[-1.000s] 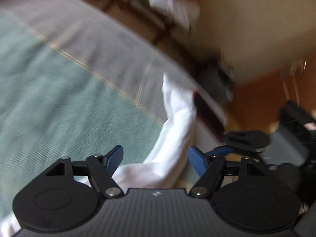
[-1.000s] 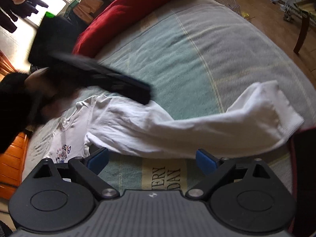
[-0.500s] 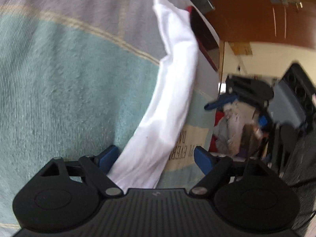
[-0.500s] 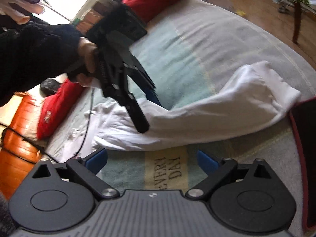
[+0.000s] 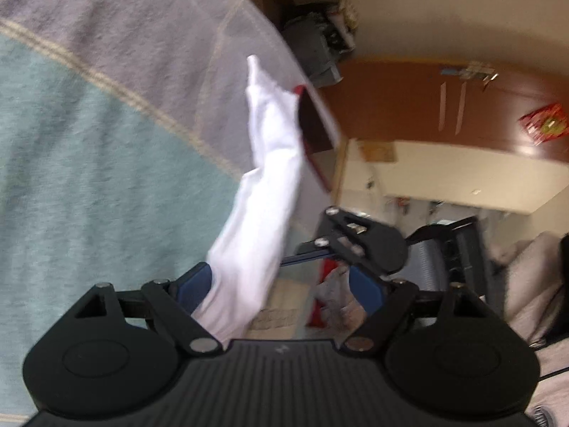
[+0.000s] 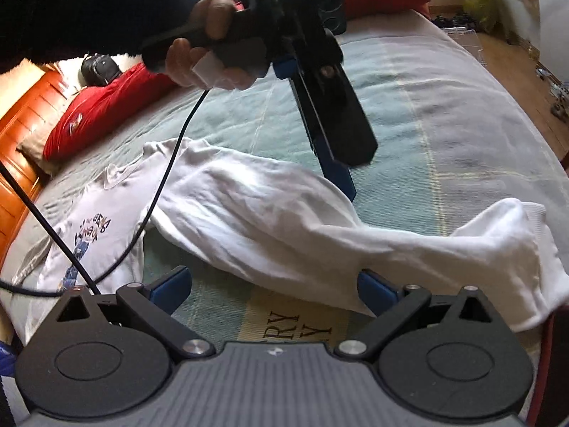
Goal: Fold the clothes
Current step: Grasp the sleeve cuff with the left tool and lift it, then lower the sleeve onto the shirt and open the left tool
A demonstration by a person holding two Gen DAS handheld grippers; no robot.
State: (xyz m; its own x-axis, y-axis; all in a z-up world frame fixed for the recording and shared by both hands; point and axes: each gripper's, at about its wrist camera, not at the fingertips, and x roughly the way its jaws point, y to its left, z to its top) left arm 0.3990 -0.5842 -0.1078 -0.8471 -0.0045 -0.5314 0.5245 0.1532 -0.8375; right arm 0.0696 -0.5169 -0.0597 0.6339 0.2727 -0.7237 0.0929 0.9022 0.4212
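Observation:
A white sweatshirt (image 6: 227, 195) with a blue print lies flat on the bed, its long sleeve (image 6: 444, 249) stretched out to the right. My left gripper (image 6: 346, 167), held by a hand (image 6: 209, 53), points down at the upper sleeve. In the left wrist view the sleeve (image 5: 263, 220) runs between the open jaws of the left gripper (image 5: 281, 284), brushing the left pad (image 5: 193, 286) without being pinched. My right gripper (image 6: 274, 286) stands open just before the sleeve's near edge. It shows as the right gripper (image 5: 320, 245) beside the sleeve.
The bed carries a teal and grey blanket (image 6: 409, 82) with printed lettering. Red pillows (image 6: 106, 114) and an orange wooden headboard (image 6: 21, 124) are at the left. A dark, red-edged flat object (image 5: 314, 131) lies by the cuff at the bed's edge. A black cable (image 6: 160, 185) crosses the shirt.
The left gripper has tipped down and come in over the upper sleeve, with the sleeve now between its jaws. The right gripper has closed in on the sleeve's near edge.

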